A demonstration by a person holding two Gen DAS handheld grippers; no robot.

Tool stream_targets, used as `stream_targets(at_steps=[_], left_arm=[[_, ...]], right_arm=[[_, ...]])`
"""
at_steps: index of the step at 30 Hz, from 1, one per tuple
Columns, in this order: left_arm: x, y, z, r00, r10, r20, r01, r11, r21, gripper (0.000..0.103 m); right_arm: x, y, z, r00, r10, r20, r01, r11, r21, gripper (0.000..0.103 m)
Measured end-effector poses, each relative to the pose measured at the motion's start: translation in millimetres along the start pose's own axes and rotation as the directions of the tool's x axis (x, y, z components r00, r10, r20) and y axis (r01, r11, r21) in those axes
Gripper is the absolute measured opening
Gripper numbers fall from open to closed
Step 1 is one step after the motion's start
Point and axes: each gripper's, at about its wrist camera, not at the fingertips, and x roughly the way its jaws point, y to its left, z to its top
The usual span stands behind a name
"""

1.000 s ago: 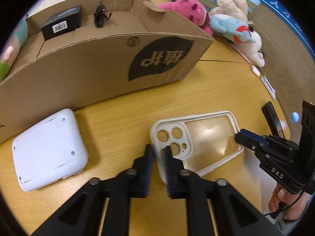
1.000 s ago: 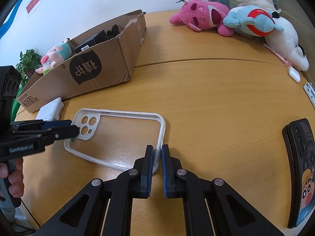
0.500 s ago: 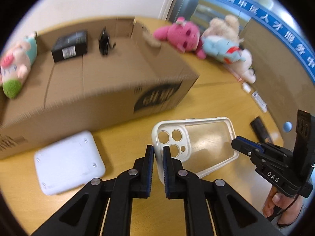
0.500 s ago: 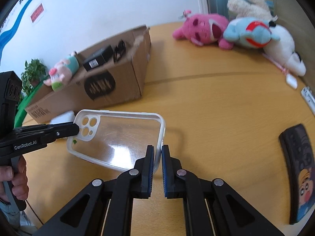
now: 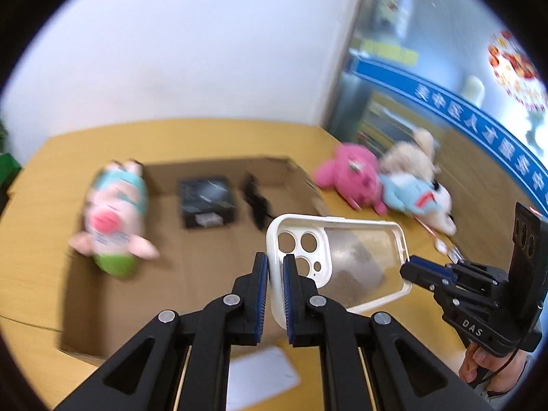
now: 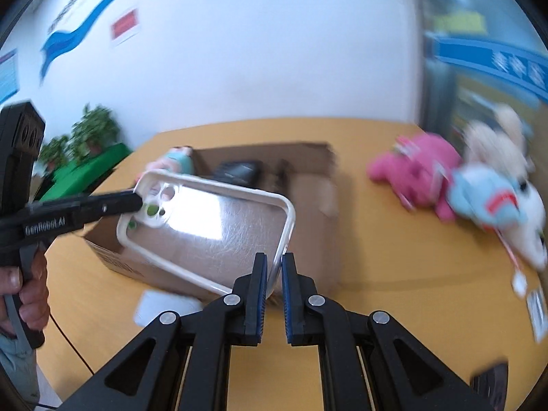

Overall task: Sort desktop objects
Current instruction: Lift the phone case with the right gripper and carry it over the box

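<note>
Clear phone case held in the air between both claws, long axis left to right. Left claw clamped on camera-hole end, right claw pinching opposite rim. Cardboard box just beyond and below, open-topped, nearer left claw.

The right tool pinches the near end of a clear phone case; the left tool grips its far end, mid-left of frame, above an open cardboard box.
</note>
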Motion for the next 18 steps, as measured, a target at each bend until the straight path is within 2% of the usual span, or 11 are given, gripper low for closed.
stream_targets(at_steps=[6,12,18], left_arm=[[-17,70,20,0.992,0.122,0.016,-0.121,0.991,-0.049,0.008],[5,127,10,0.972,0.223,-0.069,-0.229,0.97,-0.087,0.008],[38,157,-9,0.944,0.281,-0.172,-0.297,0.952,-0.073,0.008]], right_arm=[[52,55,37,0.991,0.132,-0.028,-0.133,0.991,-0.03,0.008],[118,96,46,0.971,0.206,-0.119,-0.211,0.977,-0.033,0.009],[181,109,27,0.941,0.227,-0.25,-0.231,0.973,0.014,0.009]])
